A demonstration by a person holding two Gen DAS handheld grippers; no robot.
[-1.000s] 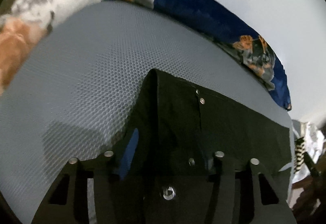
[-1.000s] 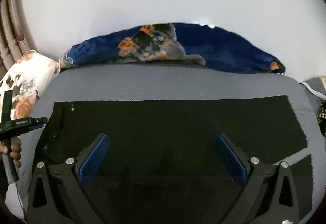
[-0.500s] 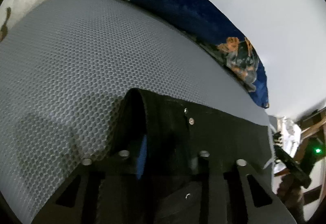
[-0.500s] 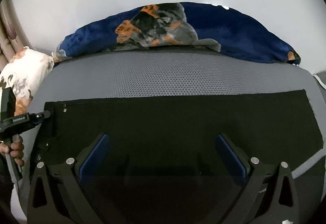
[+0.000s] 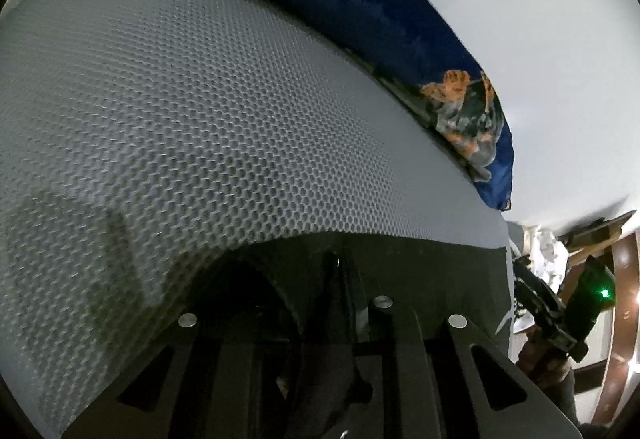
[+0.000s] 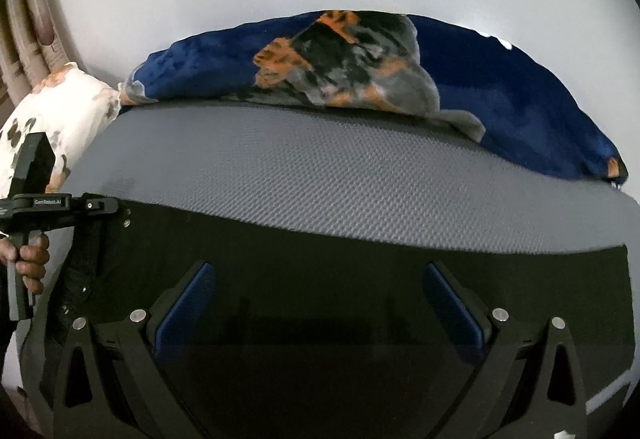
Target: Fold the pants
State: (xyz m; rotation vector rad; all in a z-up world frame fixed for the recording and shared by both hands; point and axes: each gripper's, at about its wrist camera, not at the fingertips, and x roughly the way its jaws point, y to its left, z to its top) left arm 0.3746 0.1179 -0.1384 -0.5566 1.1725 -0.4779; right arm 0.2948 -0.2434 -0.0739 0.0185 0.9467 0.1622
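Two hand-held grippers are at work, one in each of my hands. My left hand-held gripper (image 5: 320, 315) is clamped on the waist end of the pants (image 6: 360, 267); in its own view the dark cloth bunches up between the closed fingers, and a fold of it arches over them. From the right wrist view I see that same left hand-held gripper (image 6: 100, 205) at the pants' far left corner, near two small metal rivets.

My right hand-held gripper (image 6: 320, 303) hangs over the middle of the pants with its blue pads (image 6: 188, 303) spread wide, gripping nothing. I cannot tell if the tips touch the cloth.

The pants lie flat as a long black band across the near part of the bed (image 6: 320, 175), reaching from the left edge to the right. The cloth is matte and plain. The bed's cover is grey with a fine honeycomb mesh texture. Behind it, along the wall, lies a plush navy blanket (image 6: 500, 91) with orange and grey patches, humped in a long ridge. A white pillow (image 6: 68, 107) with brown blotches sits at the left end.
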